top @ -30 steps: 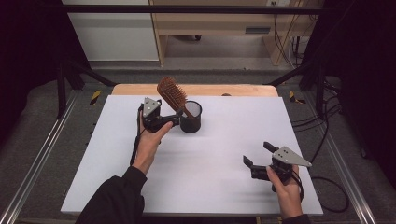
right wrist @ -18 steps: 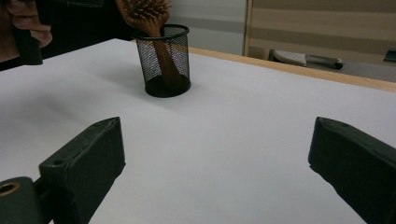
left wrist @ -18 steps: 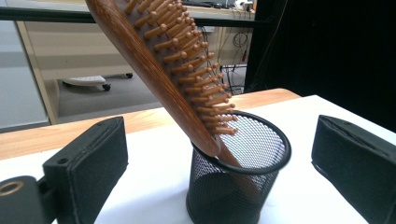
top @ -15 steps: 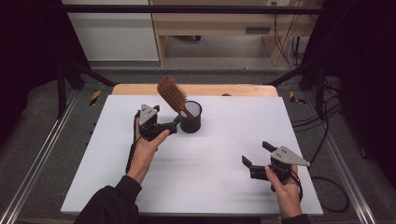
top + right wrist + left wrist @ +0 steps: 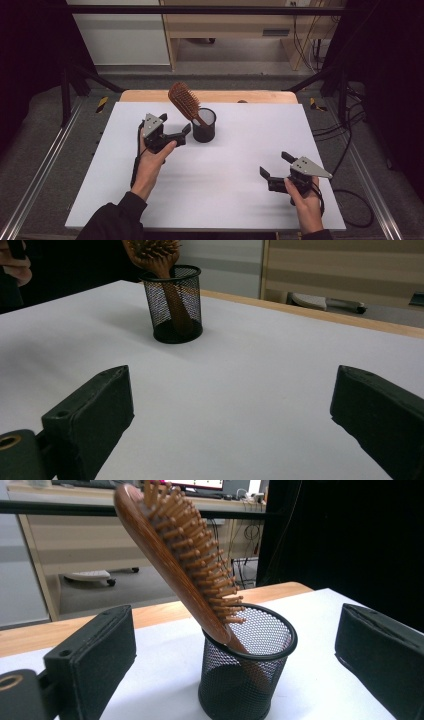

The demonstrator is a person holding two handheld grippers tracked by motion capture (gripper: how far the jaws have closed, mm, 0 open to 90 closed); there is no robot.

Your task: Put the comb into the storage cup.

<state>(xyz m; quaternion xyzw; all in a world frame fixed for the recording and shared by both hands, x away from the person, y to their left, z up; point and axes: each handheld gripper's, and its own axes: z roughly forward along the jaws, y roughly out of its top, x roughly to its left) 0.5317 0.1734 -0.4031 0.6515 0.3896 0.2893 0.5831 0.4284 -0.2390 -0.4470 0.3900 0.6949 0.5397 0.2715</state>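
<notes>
On the white table (image 5: 220, 195), toward its far side and a little left of the middle, we see a black mesh cup (image 5: 204, 126) standing upright. A wooden hairbrush (image 5: 184, 101) stands in it with the handle down inside the cup and the head up, outside. Its long axis is not vertical: in the high view it leans from the cup up and to the left, toward the far edge of the table, so the head points away from us and to our left side. In the left gripper view the brush (image 5: 182, 555) also rises to the upper left from the cup (image 5: 246, 667), its back rests on the rim, and the wooden bristles face to the right in that view.

We hold our left gripper (image 5: 172, 135) just beside the cup, on its left, not touching it. Its jaws are wide apart with nothing between them; in the left gripper view the cup stands beyond them, in the gap between the two black pads.

Our right gripper (image 5: 274, 167) is near the close right part of the table, well apart from the cup. Its jaws are also spread wide and hold nothing. In the right gripper view the cup (image 5: 172, 302) is far off at the upper left, with the brush handle (image 5: 172, 305) visible through the mesh.
</notes>
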